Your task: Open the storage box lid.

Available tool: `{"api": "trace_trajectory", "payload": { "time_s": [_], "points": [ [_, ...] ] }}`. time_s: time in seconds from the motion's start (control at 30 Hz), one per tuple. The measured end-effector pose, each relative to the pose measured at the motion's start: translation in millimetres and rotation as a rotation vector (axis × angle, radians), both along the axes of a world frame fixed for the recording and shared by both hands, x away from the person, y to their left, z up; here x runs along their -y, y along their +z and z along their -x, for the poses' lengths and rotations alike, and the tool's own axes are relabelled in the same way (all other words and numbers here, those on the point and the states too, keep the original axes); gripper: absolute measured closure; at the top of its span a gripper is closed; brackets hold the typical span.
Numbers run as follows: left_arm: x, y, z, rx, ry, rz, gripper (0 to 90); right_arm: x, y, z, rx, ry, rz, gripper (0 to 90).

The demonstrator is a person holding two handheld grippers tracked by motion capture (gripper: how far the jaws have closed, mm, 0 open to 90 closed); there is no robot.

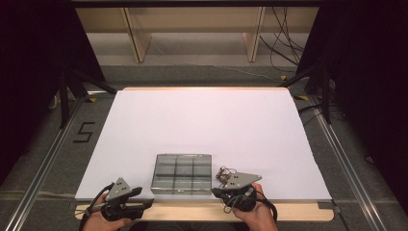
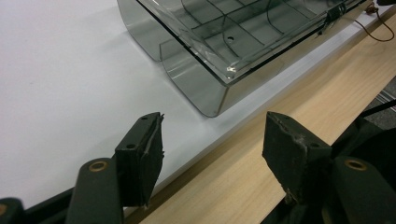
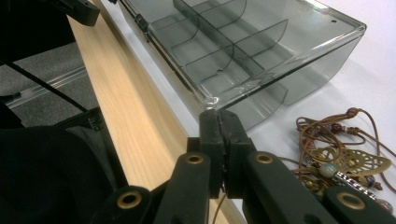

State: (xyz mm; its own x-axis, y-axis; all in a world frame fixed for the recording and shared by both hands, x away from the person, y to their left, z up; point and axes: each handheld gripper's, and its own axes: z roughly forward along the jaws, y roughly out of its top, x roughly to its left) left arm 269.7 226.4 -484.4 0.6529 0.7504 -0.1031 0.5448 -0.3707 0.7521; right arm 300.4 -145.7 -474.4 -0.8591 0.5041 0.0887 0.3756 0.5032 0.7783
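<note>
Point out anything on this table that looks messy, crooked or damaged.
The necklace lies in a tangled heap beside the box, not in a compartment. The left claw has chipped, ragged pads. The box sits fairly square near the table's front edge.

Place: a lab or test room set up for recording, not a home.
Table: a wooden table [image 1: 207, 211] covered by a plain white sheet [image 1: 207, 125], standing alone in the middle of the floor.
Frame: metal rails [image 1: 43, 168] run along the floor on both sides, with dark tripod legs [image 1: 65, 96] at the far corners.
Curtains: black drapes [image 1: 29, 57] close off left and right.
Floor: grey carpet with a taped number five [image 1: 84, 132] and loose cables [image 1: 284, 43].
Background: bare pale wooden shelving [image 1: 192, 29] against the far wall.
</note>
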Motion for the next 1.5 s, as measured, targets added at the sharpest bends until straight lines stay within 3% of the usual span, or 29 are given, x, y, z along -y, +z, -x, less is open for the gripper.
{"api": "trace_trajectory", "payload": {
  "time_s": [0.13, 0.2, 0.23, 0.4, 0.47, 0.57, 0.63, 0.67, 0.73, 0.77, 0.8, 0.93, 1.0, 1.03, 1.2, 1.43, 1.47, 1.5],
  "points": [
    [0.1, -0.2, 0.4, 0.004, -0.013, -0.003, 36.9, -0.2, 0.2, 0.1, 0.026, -0.011, 0.005, 89.7],
    [0.3, -0.7, 0.2, 0.003, -0.012, 0.001, 36.9, -0.7, 0.3, 1.1, 0.007, -0.009, -0.001, 89.7],
    [0.5, -1.3, -0.1, 0.012, -0.013, 0.001, 36.9, -0.6, 0.6, 1.9, 0.023, -0.023, 0.002, 89.8],
    [0.3, -2.2, -0.7, 0.01, -0.018, -0.011, 36.8, -1.1, 1.3, 2.5, 0.018, -0.02, 0.001, 89.7],
    [1.2, -2.9, -0.1, 0.0, -0.005, 0.011, 36.9, -1.6, 2.5, 2.8, 0.039, -0.027, -0.014, 89.7],
    [-0.6, -2.1, -0.3, 0.019, -0.018, 0.003, 36.7, -1.2, 5.5, 2.9, 0.048, -0.035, -0.015, 89.7],
    [1.6, -2.3, 1.1, 0.014, 0.02, 0.039, 36.6, -1.7, 6.4, 3.1, 0.047, -0.037, -0.031, 89.8],
    [-1.1, -0.7, -0.1, 0.017, 0.007, 0.003, 36.3, -0.7, 7.6, 2.5, 0.054, -0.04, -0.026, 89.7],
    [0.7, -0.4, 0.2, 0.024, 0.037, 0.056, 35.1, -1.2, 8.5, 2.9, 0.053, -0.049, -0.038, 89.7],
    [-2.8, 1.6, -0.5, 0.036, 0.032, 0.03, 34.2, -1.3, 9.0, 2.8, 0.054, -0.051, -0.035, 89.7],
    [-2.8, 2.4, -1.0, 0.048, 0.052, 0.056, 33.6, -1.4, 9.2, 2.6, 0.056, -0.054, -0.037, 89.7],
    [-4.6, 6.4, -1.4, 0.072, 0.075, 0.096, 33.1, -2.7, 10.7, 0.8, 0.056, -0.044, -0.057, 89.7],
    [-4.7, 6.6, -1.0, 0.067, 0.08, 0.095, 32.6, -3.1, 13.1, 0.9, 0.036, -0.049, -0.056, 89.6],
    [-4.2, 6.7, -1.2, 0.067, 0.084, 0.1, 32.1, -3.7, 12.9, -1.2, 0.066, -0.04, -0.065, 89.5],
    [-4.9, 8.2, -1.3, 0.076, 0.092, 0.106, 30.7, -4.6, 17.5, -3.4, 0.066, -0.046, -0.081, 89.1],
    [-4.8, 12.1, -1.9, 0.111, 0.113, 0.127, 30.6, -5.0, 24.5, -11.8, 0.076, -0.046, -0.114, 88.9],
    [-3.1, 13.6, -2.3, 0.123, 0.121, 0.141, 30.6, -4.6, 25.2, -13.5, 0.102, -0.047, -0.112, 88.9],
    [-4.2, 14.4, -3.3, 0.128, 0.108, 0.127, 30.6, -4.4, 26.0, -14.0, 0.09, -0.05, -0.109, 88.9]
  ]
}}
